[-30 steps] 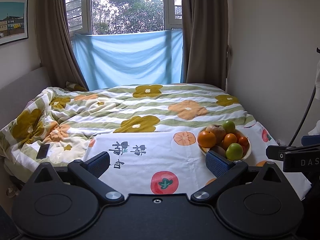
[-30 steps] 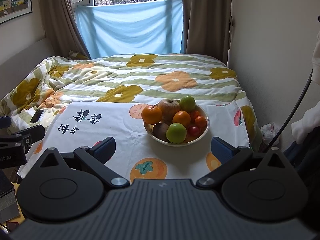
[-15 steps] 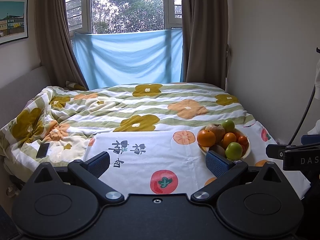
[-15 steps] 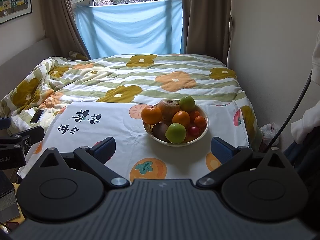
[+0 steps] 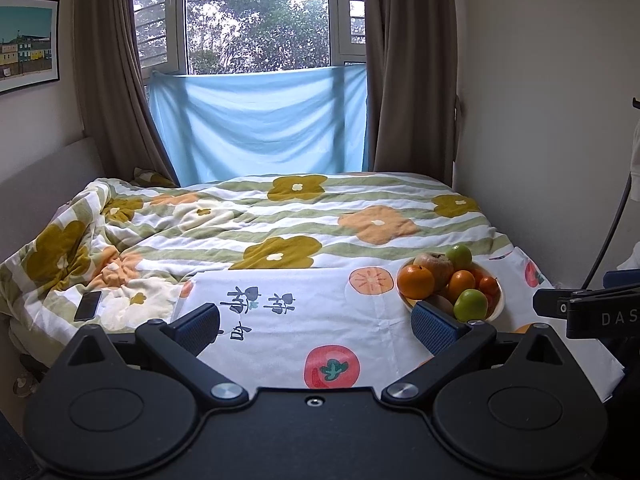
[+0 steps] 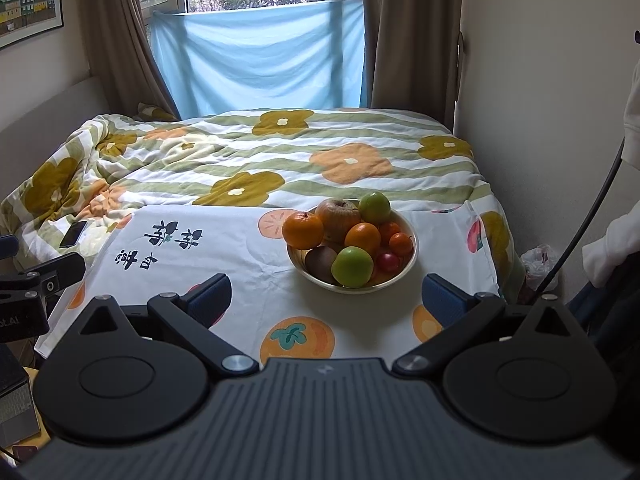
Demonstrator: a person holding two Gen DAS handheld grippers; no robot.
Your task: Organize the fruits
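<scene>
Cloth: white, fruit-printed, lay spread flat over the near bed, likely as a sorting surface.
Left gripper: jaws stood wide apart, empty, over the cloth's bare left.
Bowl: sat on the cloth's right, fruit heaped inside; lower fruit hidden.
Right gripper: jaws spread wide, empty, framing the bowl, near but apart.
Person: only a sleeve showed, far right, cut off.

A bowl of fruit sits on the cloth, with the bed behind it.
</scene>
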